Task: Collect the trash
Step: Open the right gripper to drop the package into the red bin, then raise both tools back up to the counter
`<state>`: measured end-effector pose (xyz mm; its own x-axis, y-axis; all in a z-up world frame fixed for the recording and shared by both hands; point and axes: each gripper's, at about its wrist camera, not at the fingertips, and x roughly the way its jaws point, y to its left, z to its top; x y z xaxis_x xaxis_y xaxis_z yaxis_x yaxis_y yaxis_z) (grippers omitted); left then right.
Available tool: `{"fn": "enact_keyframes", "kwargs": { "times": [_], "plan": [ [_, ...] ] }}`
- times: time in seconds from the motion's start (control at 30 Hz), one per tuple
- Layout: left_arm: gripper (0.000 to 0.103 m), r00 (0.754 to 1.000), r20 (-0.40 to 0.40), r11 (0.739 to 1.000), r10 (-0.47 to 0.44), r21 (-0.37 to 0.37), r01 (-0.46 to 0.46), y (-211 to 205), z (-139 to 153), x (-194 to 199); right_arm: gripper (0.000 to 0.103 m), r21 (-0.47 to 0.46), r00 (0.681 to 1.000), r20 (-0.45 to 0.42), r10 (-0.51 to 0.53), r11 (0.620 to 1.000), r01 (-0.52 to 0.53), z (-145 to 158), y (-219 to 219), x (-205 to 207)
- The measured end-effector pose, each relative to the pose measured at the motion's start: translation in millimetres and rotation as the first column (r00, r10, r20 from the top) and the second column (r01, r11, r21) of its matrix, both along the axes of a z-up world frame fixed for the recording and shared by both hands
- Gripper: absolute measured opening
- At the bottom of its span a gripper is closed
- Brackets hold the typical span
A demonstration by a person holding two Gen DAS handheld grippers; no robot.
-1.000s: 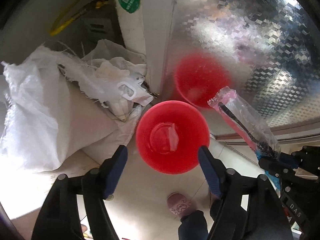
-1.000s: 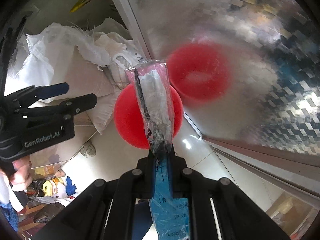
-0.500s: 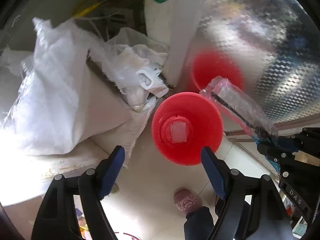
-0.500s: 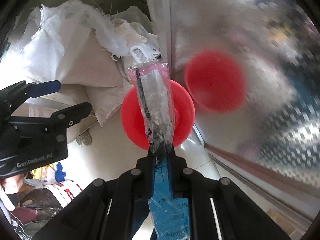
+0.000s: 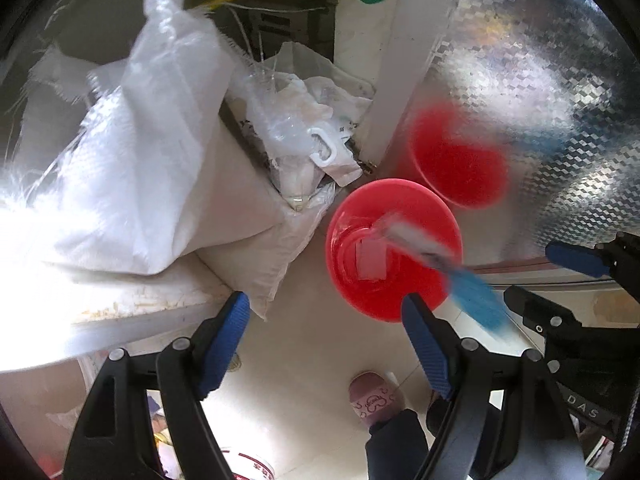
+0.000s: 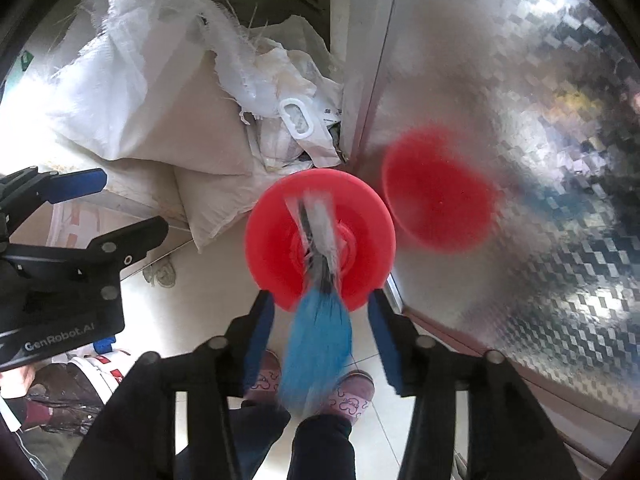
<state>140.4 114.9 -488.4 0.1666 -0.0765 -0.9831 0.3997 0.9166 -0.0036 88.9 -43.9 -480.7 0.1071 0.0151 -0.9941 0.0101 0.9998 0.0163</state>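
A red bin [image 5: 394,248] stands on the tiled floor by a shiny metal panel; it also shows in the right wrist view [image 6: 320,242]. A clear-and-blue plastic wrapper [image 6: 318,320] is blurred in mid-air, falling top first into the bin, free of the fingers. It also shows in the left wrist view [image 5: 460,280]. My right gripper [image 6: 322,326] is open above the bin's near rim. My left gripper [image 5: 326,332] is open and empty, just left of the bin. A pale scrap [image 5: 372,260] lies in the bin.
White woven sacks [image 5: 140,168] and crumpled plastic bags [image 5: 304,136] are piled left of the bin. The patterned metal panel [image 5: 540,92] at the right mirrors the bin. The person's purple slippers [image 6: 352,396] are on the floor below.
My right gripper has opened and let go of the wrapper, which is dropping into the red bin. Both grippers have moved closer over the bin.
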Motion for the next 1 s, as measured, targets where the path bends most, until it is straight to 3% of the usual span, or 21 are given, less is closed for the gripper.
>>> {"fn": "enact_keyframes", "kwargs": {
  "times": [0.17,0.3,0.7,1.0],
  "plan": [
    [0.077,1.000,-0.010,1.000,0.018,-0.026,-0.018,5.4,19.5,-11.4,0.052,-0.039,0.999,0.043,0.006,0.999,-0.005,25.1,5.4,-5.6],
    [0.077,0.999,-0.003,0.999,0.039,-0.038,-0.039,9.3,51.0,-23.6,0.053,-0.044,0.998,0.065,-0.003,0.999,0.006,57.3,6.3,-12.6],
    [0.077,0.996,0.082,0.994,0.037,-0.105,-0.028,16.7,203.2,-62.1,0.062,-0.047,0.981,0.181,-0.073,0.995,0.082,209.8,12.8,-52.8],
    [0.077,0.976,0.217,0.987,-0.016,-0.152,0.050,0.6,310.6,-66.8,0.071,-0.092,0.927,0.348,-0.139,0.979,0.181,322.3,-0.1,-68.8]
  ]
}}
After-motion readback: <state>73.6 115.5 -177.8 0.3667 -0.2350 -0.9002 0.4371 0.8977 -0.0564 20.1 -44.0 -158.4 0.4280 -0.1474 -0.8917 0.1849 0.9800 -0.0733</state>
